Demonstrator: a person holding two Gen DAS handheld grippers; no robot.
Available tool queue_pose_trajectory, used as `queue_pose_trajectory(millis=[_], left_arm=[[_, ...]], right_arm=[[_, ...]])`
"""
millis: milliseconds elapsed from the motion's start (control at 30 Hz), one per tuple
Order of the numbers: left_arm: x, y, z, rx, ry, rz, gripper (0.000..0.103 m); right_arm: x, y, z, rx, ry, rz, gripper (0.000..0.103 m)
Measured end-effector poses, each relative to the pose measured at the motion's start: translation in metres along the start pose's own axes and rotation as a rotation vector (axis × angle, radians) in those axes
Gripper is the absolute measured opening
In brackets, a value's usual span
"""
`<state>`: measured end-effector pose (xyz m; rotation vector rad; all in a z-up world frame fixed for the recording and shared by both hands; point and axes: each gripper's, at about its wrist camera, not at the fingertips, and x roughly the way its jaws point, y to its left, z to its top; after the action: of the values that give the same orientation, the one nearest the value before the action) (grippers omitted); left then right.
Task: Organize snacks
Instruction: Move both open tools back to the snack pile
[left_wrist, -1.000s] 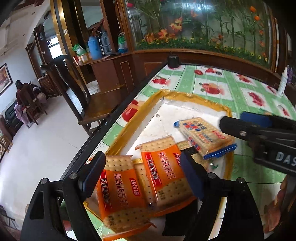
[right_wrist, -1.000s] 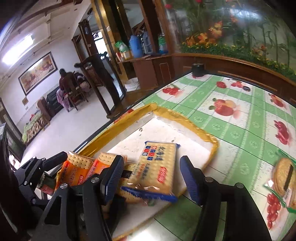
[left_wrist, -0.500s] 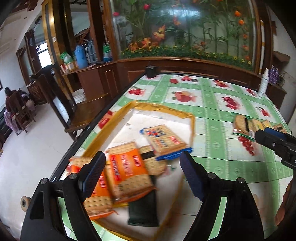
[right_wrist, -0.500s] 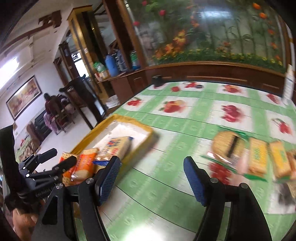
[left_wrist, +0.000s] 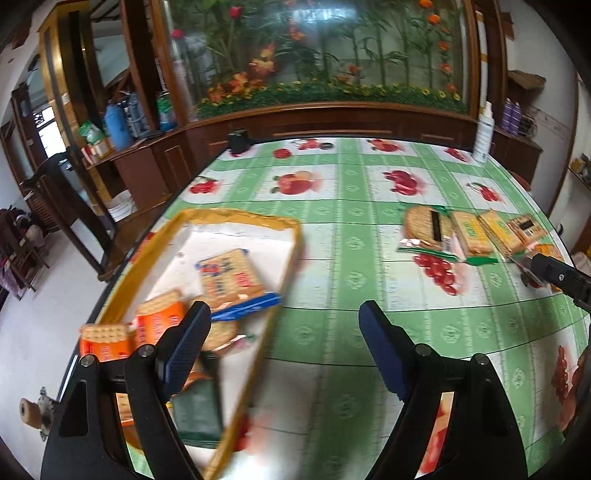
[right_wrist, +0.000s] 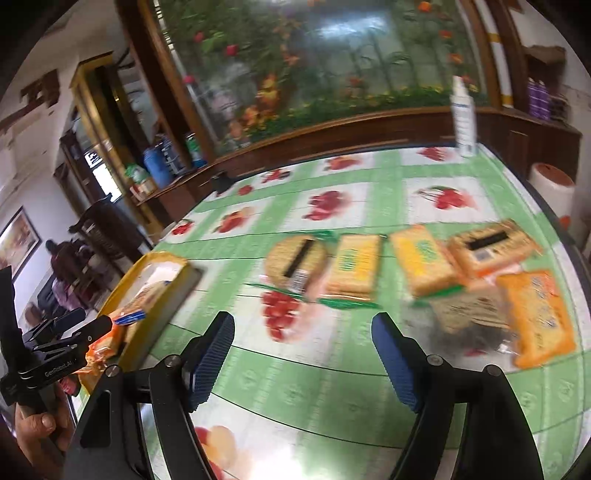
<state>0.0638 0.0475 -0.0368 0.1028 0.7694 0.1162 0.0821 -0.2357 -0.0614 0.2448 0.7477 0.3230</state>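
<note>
A yellow-rimmed tray (left_wrist: 291, 236) (right_wrist: 162, 258) lies at the table's left edge. In it are a blue-edged cracker pack (left_wrist: 231, 280), orange cracker packs (left_wrist: 159, 321) and a dark green packet (left_wrist: 197, 410). Several loose cracker packs lie in a row at the right: a round one (right_wrist: 295, 260) (left_wrist: 424, 225), yellow ones (right_wrist: 356, 266) (right_wrist: 421, 258) and an orange bag (right_wrist: 539, 314). My left gripper (left_wrist: 284, 339) hangs open and empty over the tray's right rim. My right gripper (right_wrist: 303, 350) is empty, its jaws opening, short of the row of packs.
The table has a green fruit-print cloth (left_wrist: 332, 184). A white spray bottle (right_wrist: 463, 118) stands at the far right corner and a small black object (left_wrist: 238, 140) at the far left. A wooden chair (left_wrist: 55, 184) stands left of the table. A hand (right_wrist: 37, 424) holds the left gripper.
My right gripper let go of the blue-edged cracker pack in the tray, swung right across the table toward the loose packs and widened. My left gripper drew back and right from the tray.
</note>
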Motion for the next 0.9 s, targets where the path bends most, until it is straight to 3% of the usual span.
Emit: queue_pose_trajectory(millis=[300, 500, 900], left_arm=[[0.01, -0.044, 0.008, 0.051, 0.028, -0.074, 0.083], [0.013, -0.054, 0.013, 0.025, 0.029, -0.09, 0.083], [0.026, -0.062, 0.019, 0.036, 0.024, -0.057, 0.083]], right_arm=[[-0.002, -0.021, -0.004, 0.038, 0.004, -0.022, 0.08], [0.007, -0.013, -0.001, 0.024, 0.015, -0.016, 0.08], [0.043, 0.007, 0.023, -0.019, 0.036, -0.006, 0.079]])
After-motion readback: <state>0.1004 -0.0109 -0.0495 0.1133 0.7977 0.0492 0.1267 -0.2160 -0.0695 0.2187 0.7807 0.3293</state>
